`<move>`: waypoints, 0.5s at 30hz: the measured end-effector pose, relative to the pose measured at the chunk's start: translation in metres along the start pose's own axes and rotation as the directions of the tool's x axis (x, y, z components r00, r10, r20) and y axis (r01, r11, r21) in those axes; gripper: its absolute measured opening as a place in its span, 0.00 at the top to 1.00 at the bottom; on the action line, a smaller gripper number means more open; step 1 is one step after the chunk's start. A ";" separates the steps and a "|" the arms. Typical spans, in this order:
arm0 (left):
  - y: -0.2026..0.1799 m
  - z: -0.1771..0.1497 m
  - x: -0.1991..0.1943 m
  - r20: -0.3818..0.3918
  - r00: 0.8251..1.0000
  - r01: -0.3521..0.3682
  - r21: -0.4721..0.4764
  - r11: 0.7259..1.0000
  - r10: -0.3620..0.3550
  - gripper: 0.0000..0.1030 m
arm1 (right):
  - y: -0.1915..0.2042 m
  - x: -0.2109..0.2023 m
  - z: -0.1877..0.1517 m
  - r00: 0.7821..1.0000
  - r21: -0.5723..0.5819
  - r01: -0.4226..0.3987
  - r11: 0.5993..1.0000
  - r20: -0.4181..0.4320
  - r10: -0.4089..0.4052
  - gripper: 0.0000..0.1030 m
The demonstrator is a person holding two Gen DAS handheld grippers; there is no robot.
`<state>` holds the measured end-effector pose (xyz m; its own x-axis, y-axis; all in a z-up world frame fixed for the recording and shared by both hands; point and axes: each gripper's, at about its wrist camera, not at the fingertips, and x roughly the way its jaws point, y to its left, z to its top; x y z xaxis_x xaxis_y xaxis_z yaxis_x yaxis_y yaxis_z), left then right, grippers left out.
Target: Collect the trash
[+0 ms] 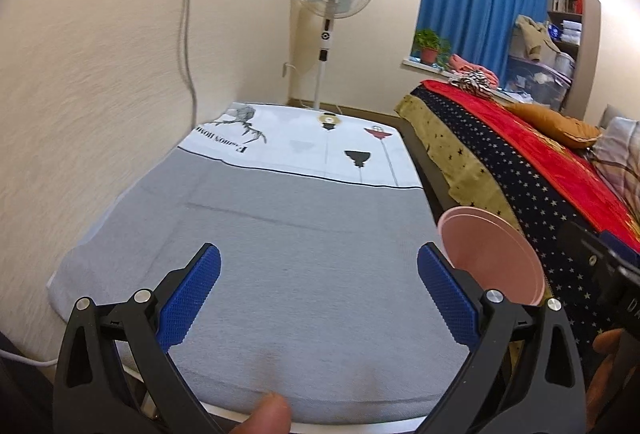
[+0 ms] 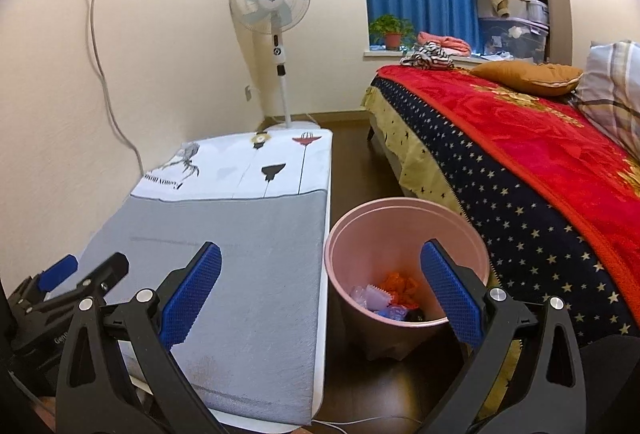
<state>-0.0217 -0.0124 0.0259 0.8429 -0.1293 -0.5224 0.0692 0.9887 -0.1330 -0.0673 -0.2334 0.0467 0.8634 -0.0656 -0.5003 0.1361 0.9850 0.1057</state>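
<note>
A pink trash bin stands on the dark floor between the low table and the bed; its rim also shows in the left wrist view. Inside it lie orange, clear and blue plastic scraps. My right gripper is open and empty, held above the gap between table and bin, its right finger over the bin's mouth. My left gripper is open and empty above the near end of the grey table cloth; it also shows at the left edge of the right wrist view.
The low table runs along the wall, grey cloth near and white printed cloth far. A bed with a red and starred blanket fills the right. A standing fan is at the far end. A cable hangs down the wall.
</note>
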 end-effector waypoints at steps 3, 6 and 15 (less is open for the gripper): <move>0.001 -0.002 0.001 0.004 1.000 -0.017 0.010 1.000 0.017 0.07 | 0.004 0.006 -0.003 1.000 -0.004 0.001 1.000 -0.017 -0.001 0.05; -0.001 -0.003 0.001 0.010 1.000 -0.021 0.021 1.000 0.020 0.07 | 0.008 0.012 -0.004 0.999 -0.009 -0.003 1.000 -0.032 0.002 0.05; 0.006 -0.005 0.004 -0.003 1.000 -0.017 -0.006 1.000 0.017 0.07 | 0.014 0.020 -0.006 0.998 -0.024 0.017 1.000 -0.059 -0.018 0.05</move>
<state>-0.0205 -0.0077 0.0186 0.8421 -0.1127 -0.5274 0.0517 0.9903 -0.1291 -0.0508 -0.2200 0.0326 0.8308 -0.0738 -0.5516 0.1389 0.9873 0.0771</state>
